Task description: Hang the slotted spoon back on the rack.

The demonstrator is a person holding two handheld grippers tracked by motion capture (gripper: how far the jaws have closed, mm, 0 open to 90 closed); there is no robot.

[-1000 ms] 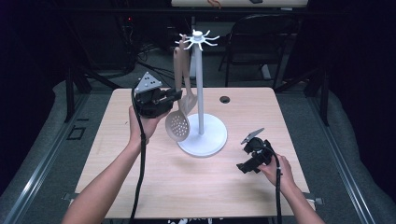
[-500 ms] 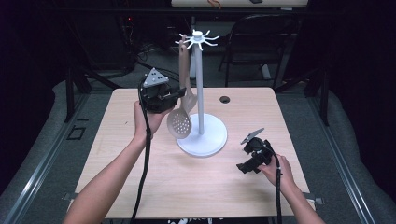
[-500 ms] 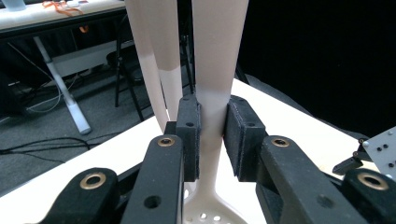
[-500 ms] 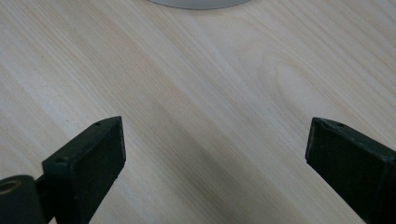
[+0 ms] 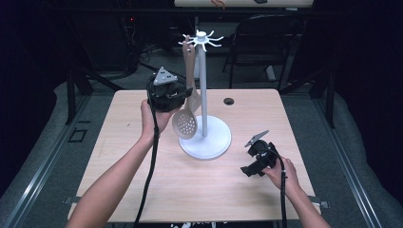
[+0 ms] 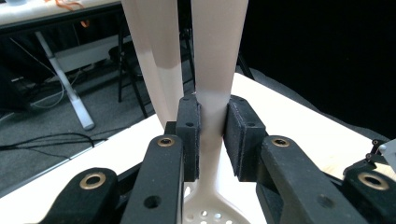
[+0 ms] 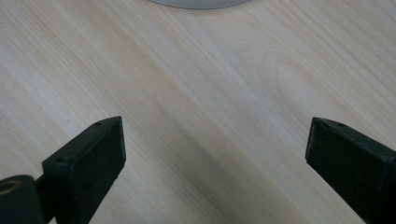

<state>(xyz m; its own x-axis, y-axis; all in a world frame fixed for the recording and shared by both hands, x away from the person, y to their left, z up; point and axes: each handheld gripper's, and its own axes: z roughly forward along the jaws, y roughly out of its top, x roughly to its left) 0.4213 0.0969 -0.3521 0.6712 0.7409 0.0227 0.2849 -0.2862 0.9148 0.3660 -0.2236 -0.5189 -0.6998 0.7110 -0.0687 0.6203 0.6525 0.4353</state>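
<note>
Standing nearly upright beside the pole of the white rack (image 5: 203, 95) near the worktop's (image 5: 142, 190) far edge, the slotted spoon (image 5: 186, 124) is clamped at its handle by the left gripper's (image 5: 183, 97) fingers (image 6: 189, 135), its top at the hooks, while the right gripper (image 5: 248, 170) is rested wide open by the right edge.

A light wooden table (image 5: 142, 190) with a small round black grommet (image 5: 229, 101) near its far edge stands on grey carpeted floor (image 5: 43, 156). Beyond it, in a dark room, a black chair (image 5: 266, 42) stands before another pale table (image 5: 242, 3) at the far side.
</note>
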